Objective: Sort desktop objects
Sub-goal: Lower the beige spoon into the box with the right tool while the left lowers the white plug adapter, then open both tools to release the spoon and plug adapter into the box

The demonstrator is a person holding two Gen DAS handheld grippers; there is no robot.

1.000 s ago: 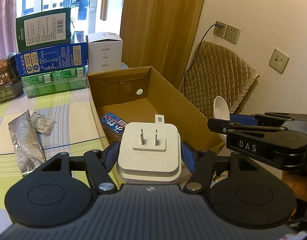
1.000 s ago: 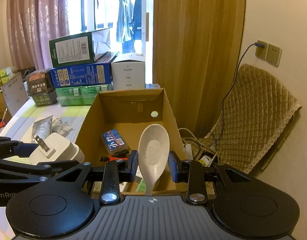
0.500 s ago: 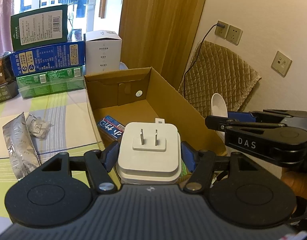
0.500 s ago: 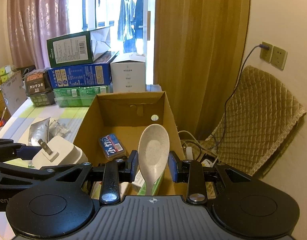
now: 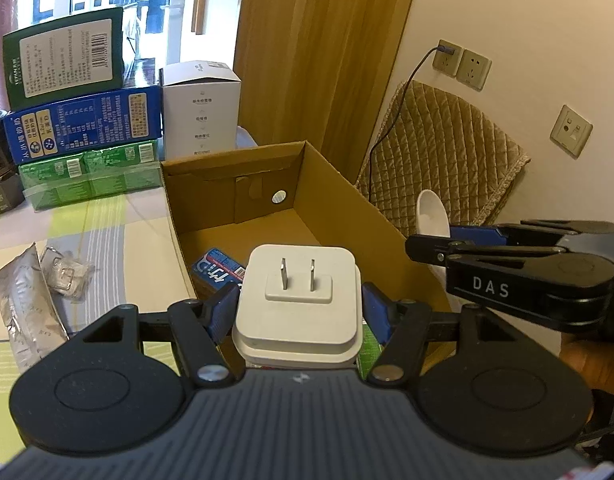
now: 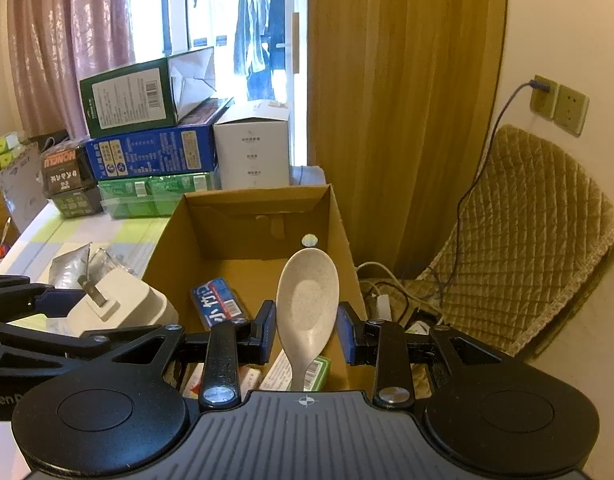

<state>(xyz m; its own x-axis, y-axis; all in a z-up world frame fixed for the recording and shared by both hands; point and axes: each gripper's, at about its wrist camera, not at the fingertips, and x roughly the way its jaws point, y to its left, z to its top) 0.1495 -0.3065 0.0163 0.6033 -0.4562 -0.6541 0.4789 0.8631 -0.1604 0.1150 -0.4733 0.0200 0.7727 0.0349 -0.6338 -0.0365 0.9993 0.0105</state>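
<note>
My left gripper is shut on a white power adapter, its two prongs pointing forward. It hangs over the near end of an open cardboard box. My right gripper is shut on a speckled beige spoon, bowl up, above the same box. Each gripper shows in the other's view: the right gripper with the spoon, and the left gripper with the adapter. A blue packet lies on the box floor, and small green and white packets lie under the spoon.
Stacked green, blue and white cartons stand behind the box. A silver foil pouch and a clear plastic bag lie on the striped tablecloth to the left. A quilted chair and a power strip sit right of the table.
Both grippers have drifted slightly over the box, keeping hold of the adapter and the spoon. More of the packets in the box's near end shows under the spoon.
</note>
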